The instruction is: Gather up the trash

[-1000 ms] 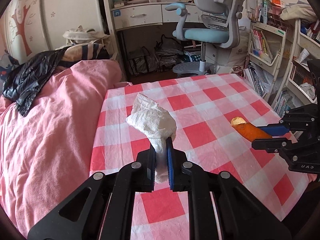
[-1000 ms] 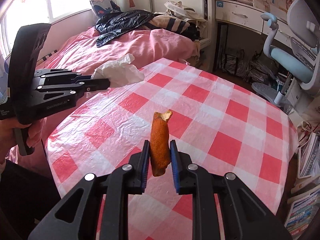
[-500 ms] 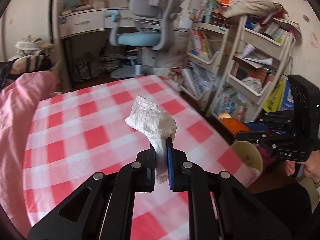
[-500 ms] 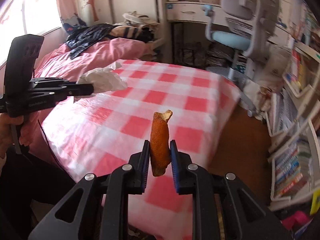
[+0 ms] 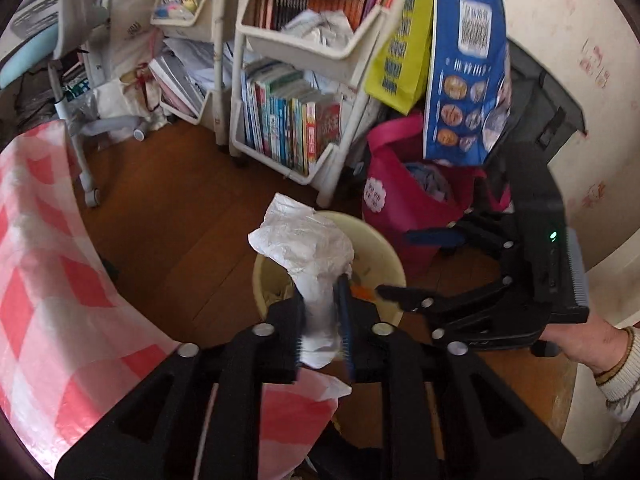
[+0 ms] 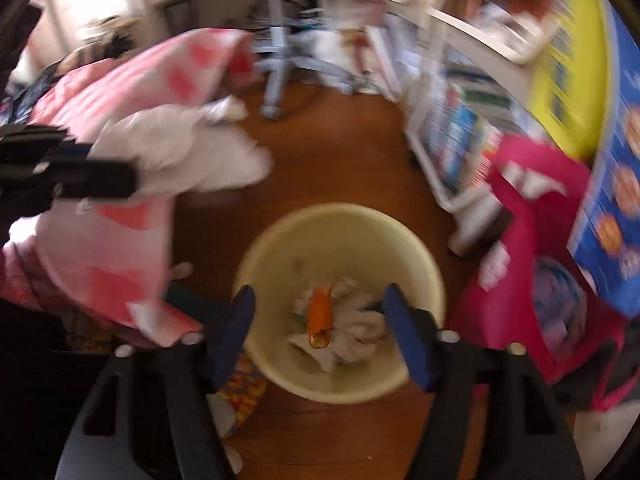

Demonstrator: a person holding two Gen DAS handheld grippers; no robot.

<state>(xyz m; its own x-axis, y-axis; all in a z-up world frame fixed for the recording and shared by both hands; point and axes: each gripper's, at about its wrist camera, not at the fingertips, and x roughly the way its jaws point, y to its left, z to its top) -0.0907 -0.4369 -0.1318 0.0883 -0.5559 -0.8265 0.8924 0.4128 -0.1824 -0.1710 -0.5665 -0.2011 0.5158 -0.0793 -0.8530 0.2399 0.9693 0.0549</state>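
My left gripper is shut on a crumpled white tissue and holds it above the near rim of a pale yellow bin on the floor. My right gripper is open wide right over the bin. The orange peel is inside the bin among white paper scraps. The right gripper also shows in the left wrist view, open over the bin. The tissue shows blurred at the left of the right wrist view.
The table with the red-and-white checked cloth is to the left. A pink bag stands right of the bin, with a blue and yellow bag hanging above. White book carts and a desk chair base stand behind on the wooden floor.
Both grippers swung from over the table to the bin on the floor. The right gripper opened and the orange peel dropped into the bin. The left still holds the tissue.
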